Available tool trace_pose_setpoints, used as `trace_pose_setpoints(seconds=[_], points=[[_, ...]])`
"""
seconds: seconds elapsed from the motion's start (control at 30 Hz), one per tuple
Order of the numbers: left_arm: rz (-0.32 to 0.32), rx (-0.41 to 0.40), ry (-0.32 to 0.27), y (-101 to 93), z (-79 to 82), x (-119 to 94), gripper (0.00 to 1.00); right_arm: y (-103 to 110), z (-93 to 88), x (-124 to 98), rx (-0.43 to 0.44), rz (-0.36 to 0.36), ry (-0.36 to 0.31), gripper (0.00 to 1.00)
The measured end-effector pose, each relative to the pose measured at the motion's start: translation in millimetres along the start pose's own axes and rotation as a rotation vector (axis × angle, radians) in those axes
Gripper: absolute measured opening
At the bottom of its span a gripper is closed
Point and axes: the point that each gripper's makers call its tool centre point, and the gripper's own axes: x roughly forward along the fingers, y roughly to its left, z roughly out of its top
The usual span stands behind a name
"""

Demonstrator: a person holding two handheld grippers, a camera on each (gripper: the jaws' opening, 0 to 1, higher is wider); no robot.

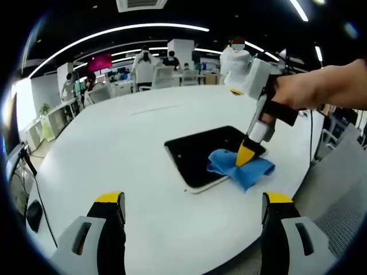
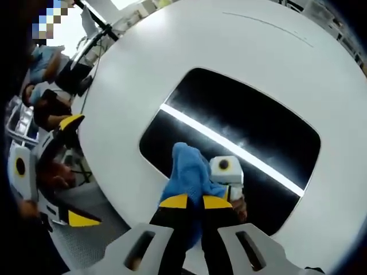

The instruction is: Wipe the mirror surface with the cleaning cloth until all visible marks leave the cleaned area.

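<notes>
The mirror is a dark rounded rectangle lying flat on the white table. A crumpled blue cloth rests on its near right corner. My right gripper, held by a hand, points down onto the cloth. In the right gripper view the right gripper is shut on the blue cloth, pressed against the mirror, which reflects a bright ceiling light strip. My left gripper hovers open above the table's near edge, holding nothing; the left gripper appears beyond the table rim.
The round table's edge curves close to the mirror's corner. A grey mesh chair stands at the right. Cables hang off the left side. Desks, chairs and people fill the far room.
</notes>
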Motion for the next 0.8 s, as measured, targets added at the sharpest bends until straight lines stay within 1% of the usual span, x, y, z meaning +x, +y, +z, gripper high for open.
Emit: trace_pose_setpoints(seconds=[0.2, 0.8], points=[[-0.009, -0.009, -0.015, -1.5, 2.7, 0, 1.0, -2, 3.4, 2, 0.006, -0.001, 0.009, 0.02], [-0.004, -0.02, -0.02, -0.5, 1.4, 2, 1.0, -13, 14.3, 5, 0.049, 0.011, 0.013, 0.02]])
